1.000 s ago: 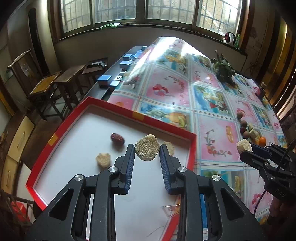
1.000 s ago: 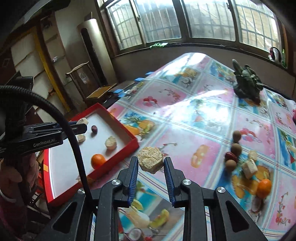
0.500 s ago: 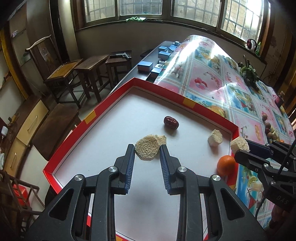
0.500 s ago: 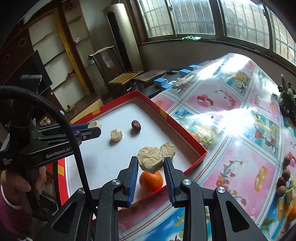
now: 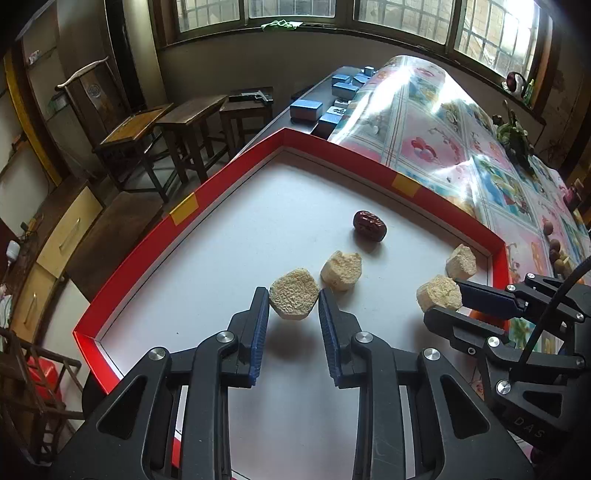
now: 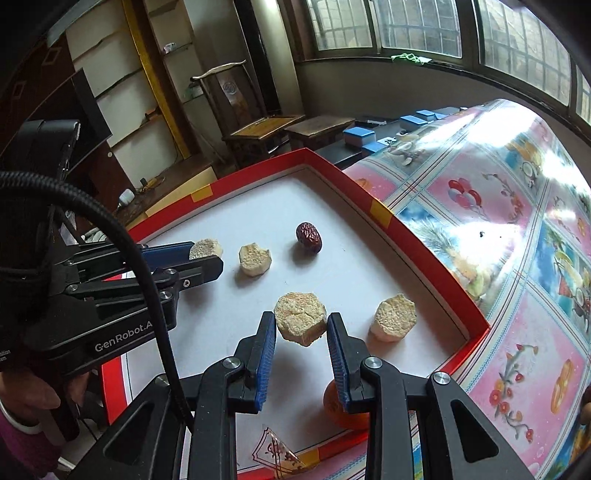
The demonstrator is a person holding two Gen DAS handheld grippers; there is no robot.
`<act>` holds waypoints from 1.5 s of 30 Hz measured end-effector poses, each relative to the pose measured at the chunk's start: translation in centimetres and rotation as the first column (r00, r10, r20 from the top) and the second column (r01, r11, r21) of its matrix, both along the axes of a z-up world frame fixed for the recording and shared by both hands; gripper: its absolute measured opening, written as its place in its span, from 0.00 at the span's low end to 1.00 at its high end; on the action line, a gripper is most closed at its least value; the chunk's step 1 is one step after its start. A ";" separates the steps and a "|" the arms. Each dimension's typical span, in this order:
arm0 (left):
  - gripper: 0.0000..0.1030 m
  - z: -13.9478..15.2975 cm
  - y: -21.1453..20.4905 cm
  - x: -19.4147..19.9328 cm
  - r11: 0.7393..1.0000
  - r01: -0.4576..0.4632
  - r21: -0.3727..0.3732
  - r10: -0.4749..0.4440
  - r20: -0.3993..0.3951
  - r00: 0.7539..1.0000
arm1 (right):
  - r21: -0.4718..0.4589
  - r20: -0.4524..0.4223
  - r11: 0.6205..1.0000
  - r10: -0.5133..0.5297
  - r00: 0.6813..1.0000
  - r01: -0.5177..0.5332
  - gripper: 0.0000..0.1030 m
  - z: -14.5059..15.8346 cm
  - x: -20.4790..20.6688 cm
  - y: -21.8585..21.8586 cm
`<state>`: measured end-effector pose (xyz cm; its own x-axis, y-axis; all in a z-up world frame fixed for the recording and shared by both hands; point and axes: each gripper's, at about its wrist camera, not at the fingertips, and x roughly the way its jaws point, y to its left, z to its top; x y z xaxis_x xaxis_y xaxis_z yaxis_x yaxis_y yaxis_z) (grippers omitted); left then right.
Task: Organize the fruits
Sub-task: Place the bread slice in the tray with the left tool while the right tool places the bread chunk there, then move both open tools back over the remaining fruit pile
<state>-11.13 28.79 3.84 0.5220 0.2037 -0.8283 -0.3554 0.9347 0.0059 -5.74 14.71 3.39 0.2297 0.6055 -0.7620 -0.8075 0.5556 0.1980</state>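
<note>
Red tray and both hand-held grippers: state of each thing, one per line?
Left hand-held gripper: shut on a beige chunk, above the tray.
Right hand-held gripper: shut on another beige chunk.
Red tray: open.
Red date: lying loose.
Two loose chunks: resting on the tray floor.

Far ahead of the left claw (image 5: 291, 308), a wall of barred windows (image 5: 295, 7) runs across the room. Below them and to the claw's left stand a wooden chair (image 5: 122, 122) and two dark stools (image 5: 192, 110), side by side. Straight ahead, blue boxes (image 5: 306, 109) lie on the dark end of the desk (image 5: 295, 99), just beside the glossy patterned tablecloth (image 5: 436, 122). A green plant (image 5: 513, 136) sits on that cloth far to the claw's right. Low to the left, yellow drawers (image 5: 70, 232) line the floor. Ahead and to the left of the right claw (image 6: 301, 330), white shelves (image 6: 110, 96) with a yellow frame cover the wall.
</note>
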 end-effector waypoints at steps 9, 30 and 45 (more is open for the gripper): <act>0.64 -0.4 0.9 -0.3 0.998 -0.061 -0.026 0.061 0.013 0.998 | -0.007 0.014 1.000 0.014 1.000 -0.014 0.31 -0.9 -0.1 0.9; 0.64 4.1 -7.1 2.1 0.999 0.045 0.000 -0.045 0.108 0.993 | 0.149 0.025 0.978 -0.151 0.988 0.146 0.39 3.7 -0.3 -10.1; 0.64 3.3 -19.1 7.1 0.967 0.251 0.035 -0.253 0.080 0.964 | 0.139 0.029 0.914 -0.389 0.921 0.382 0.42 3.2 1.1 -23.1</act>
